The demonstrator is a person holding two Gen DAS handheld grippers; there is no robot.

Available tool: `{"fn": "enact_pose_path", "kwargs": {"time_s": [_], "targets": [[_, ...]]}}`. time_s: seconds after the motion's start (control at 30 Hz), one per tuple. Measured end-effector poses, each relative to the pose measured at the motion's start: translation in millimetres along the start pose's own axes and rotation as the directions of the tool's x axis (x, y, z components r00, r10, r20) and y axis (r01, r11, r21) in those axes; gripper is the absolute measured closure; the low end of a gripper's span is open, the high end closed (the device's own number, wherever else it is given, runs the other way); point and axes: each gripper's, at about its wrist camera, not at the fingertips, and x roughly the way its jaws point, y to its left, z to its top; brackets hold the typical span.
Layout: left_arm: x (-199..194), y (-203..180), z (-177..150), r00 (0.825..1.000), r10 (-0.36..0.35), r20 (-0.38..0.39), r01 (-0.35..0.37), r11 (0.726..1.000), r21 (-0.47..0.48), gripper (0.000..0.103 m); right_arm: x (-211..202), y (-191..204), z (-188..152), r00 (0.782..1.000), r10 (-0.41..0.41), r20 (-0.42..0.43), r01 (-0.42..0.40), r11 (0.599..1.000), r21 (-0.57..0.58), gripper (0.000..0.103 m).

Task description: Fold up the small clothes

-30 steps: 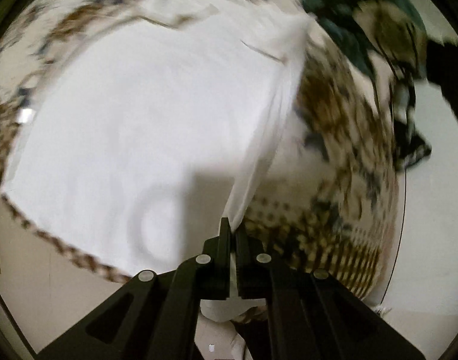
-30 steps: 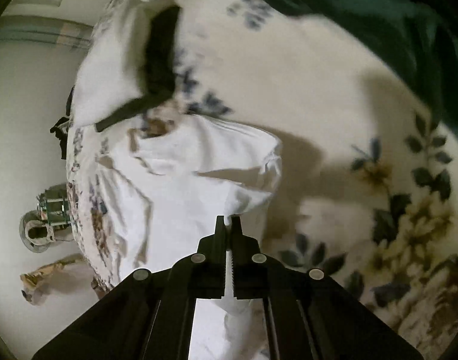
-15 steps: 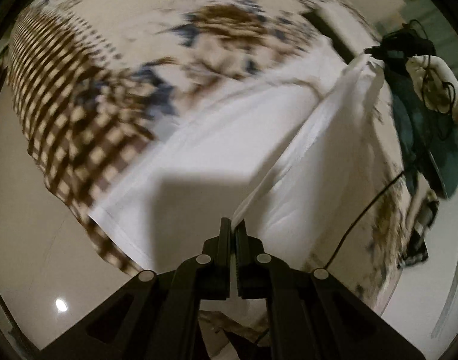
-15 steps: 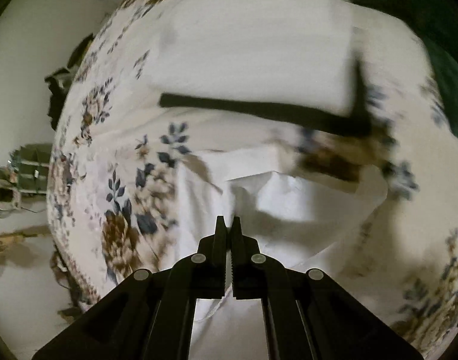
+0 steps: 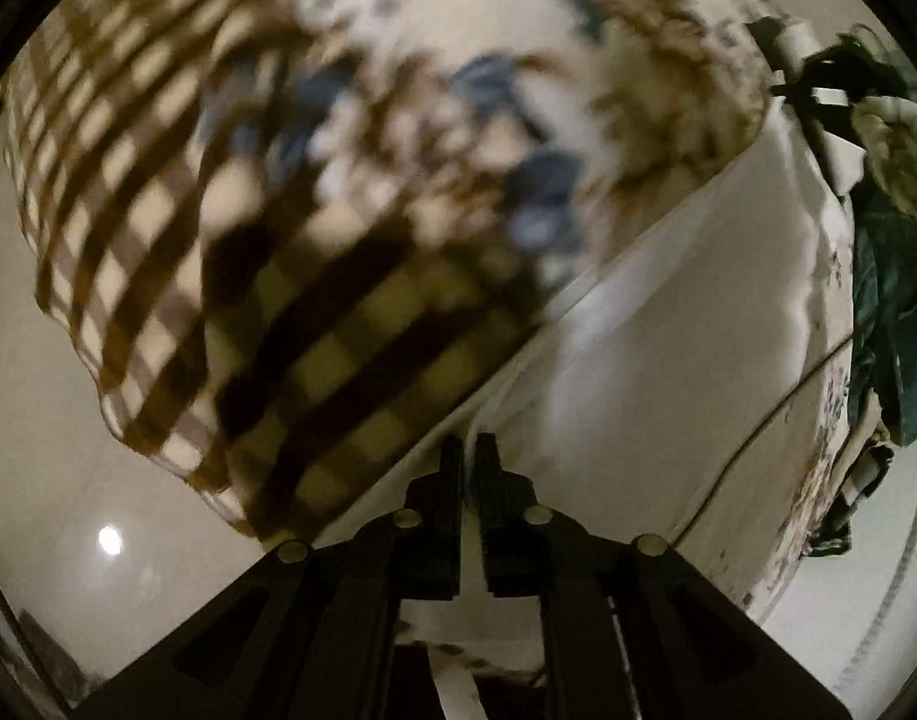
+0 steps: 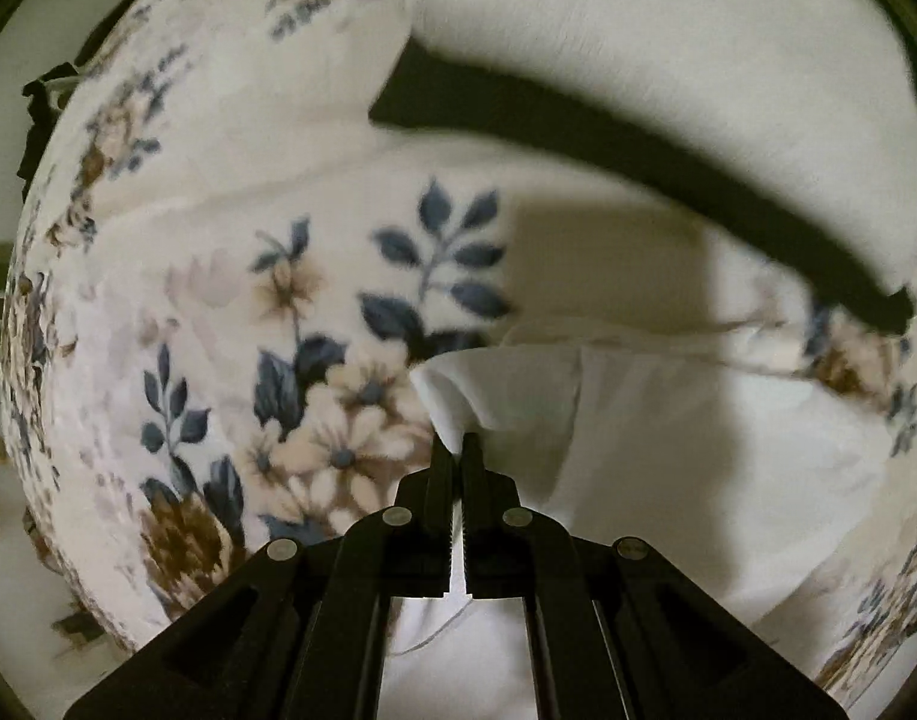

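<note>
Since the earlier frames the white cloth garment [image 5: 668, 360] has been drawn out flatter on the bed with a floral and brown-checked cover [image 5: 398, 120]. In the left wrist view its raised fold has dropped, and the checked border now fills the area left of the garment. In the right wrist view the cover's blue-leaf print [image 6: 290, 360] now occupies the left half, and the garment [image 6: 698, 450] lies lower right.

A white pillow with a dark band [image 6: 668, 60] lies across the head of the bed, just beyond the garment. A dark green cloth [image 5: 890, 300] lies at the bed's far right edge in the left wrist view. A thin dark cable [image 5: 758, 438] crosses the garment there.

The garment's long axis runs diagonally from the left gripper [image 5: 469, 450] up toward the right edge of the bed. The left gripper is closed narrow on the garment's near edge. The right gripper [image 6: 455, 450] is likewise pinched on a bunched corner of the garment.
</note>
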Motion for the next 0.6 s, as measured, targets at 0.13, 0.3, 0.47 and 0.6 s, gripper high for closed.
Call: {"fn": "enact_pose_path", "kwargs": {"time_s": [0.13, 0.3, 0.47, 0.6], "targets": [[-20, 19, -1, 0.999, -0.025, -0.032, 0.025, 1.0, -0.016, 0.043, -21, -27, -20, 0.98, 0.198, 0.005, -0.197, 0.975, 0.106, 0.055], [-42, 18, 4, 0.999, -0.023, -0.025, 0.025, 0.997, 0.07, 0.037, -71, -80, -110, 0.977, 0.203, 0.06, -0.207, 0.975, 0.082, 0.044], [-21, -2, -4, 0.996, 0.054, -0.065, -0.042, 0.983, 0.176, 0.037, -51, -136, -249, 0.979, 0.192, -0.071, -0.181, 0.973, 0.142, 0.044], [8, -13, -20, 0.978, 0.199, -0.066, -0.176, 0.95, 0.257, 0.092, 4, -159, -368, 0.936, 0.288, -0.203, -0.238, 0.941, 0.24, 0.044]]}}
